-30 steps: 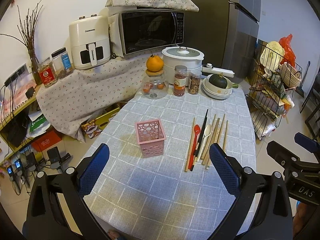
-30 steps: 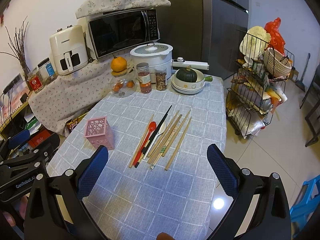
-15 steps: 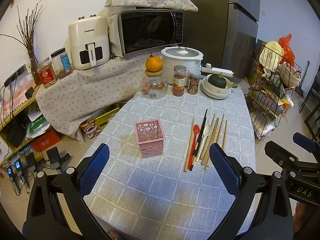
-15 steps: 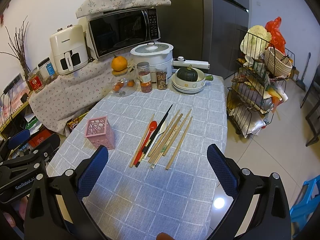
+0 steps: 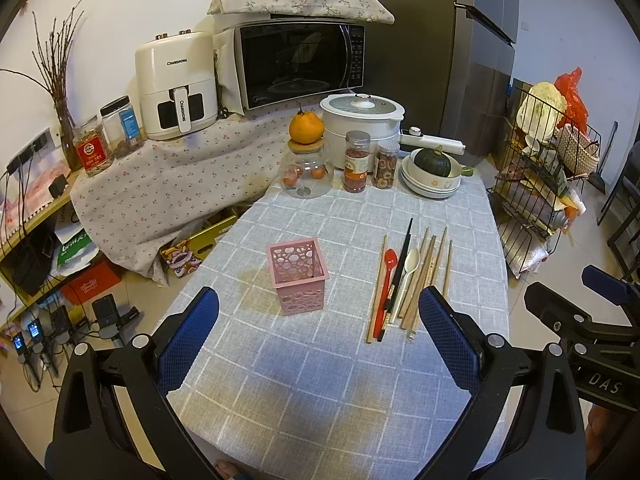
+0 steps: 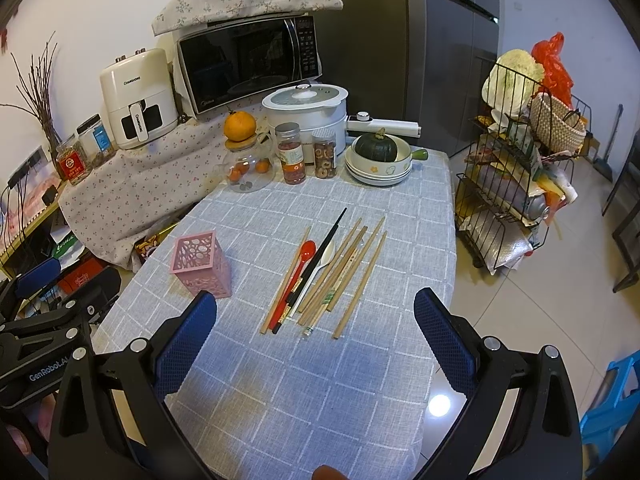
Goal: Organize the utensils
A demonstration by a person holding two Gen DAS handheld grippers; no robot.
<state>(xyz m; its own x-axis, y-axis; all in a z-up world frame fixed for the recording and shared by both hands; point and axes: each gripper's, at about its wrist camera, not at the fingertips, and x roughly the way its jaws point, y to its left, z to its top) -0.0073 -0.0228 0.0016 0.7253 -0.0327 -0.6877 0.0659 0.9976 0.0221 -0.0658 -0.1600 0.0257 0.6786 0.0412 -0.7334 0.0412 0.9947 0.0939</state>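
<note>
Fingers (image 5: 192,332) of both grippers wide apart, empty, utensils (image 6: 320,276) ahead beside pink holder (image 5: 297,276)

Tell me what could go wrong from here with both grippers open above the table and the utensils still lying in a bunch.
1. The wooden chopsticks, red spoon and white spoon lie packed and overlapping, so the right gripper may pinch several or scatter them.
2. The pink holder looks light; a poked utensil could tip it unless the left gripper steadies it.
3. The outermost chopstick lies nearest the table edge and could roll off.
</note>
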